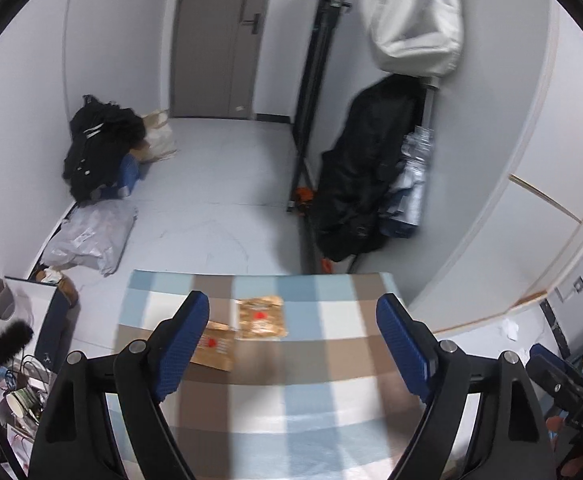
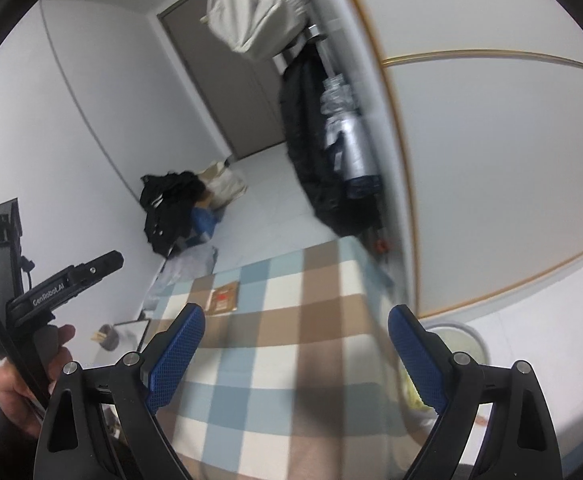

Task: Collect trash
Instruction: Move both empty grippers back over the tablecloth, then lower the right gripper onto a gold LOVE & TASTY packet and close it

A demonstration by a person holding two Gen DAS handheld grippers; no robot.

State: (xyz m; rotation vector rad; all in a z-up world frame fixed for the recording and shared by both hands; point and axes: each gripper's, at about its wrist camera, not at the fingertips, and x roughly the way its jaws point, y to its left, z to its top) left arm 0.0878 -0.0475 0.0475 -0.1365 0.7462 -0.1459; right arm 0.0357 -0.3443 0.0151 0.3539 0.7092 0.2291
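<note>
Two flat gold snack wrappers with red marks lie on the checked tablecloth. One wrapper lies near the far edge, the other wrapper lies left of it, partly behind my left finger. My left gripper is open and empty above the table, just short of the wrappers. My right gripper is open and empty above the same table; a wrapper lies far ahead of it. A white bin stands on the floor right of the table, behind the right finger.
Black clothes, paper bags and a grey plastic bag lie on the floor at the left wall. A coat rack with a black garment bag stands right. A white wardrobe is close on the right. Crumpled tissue lies on the floor.
</note>
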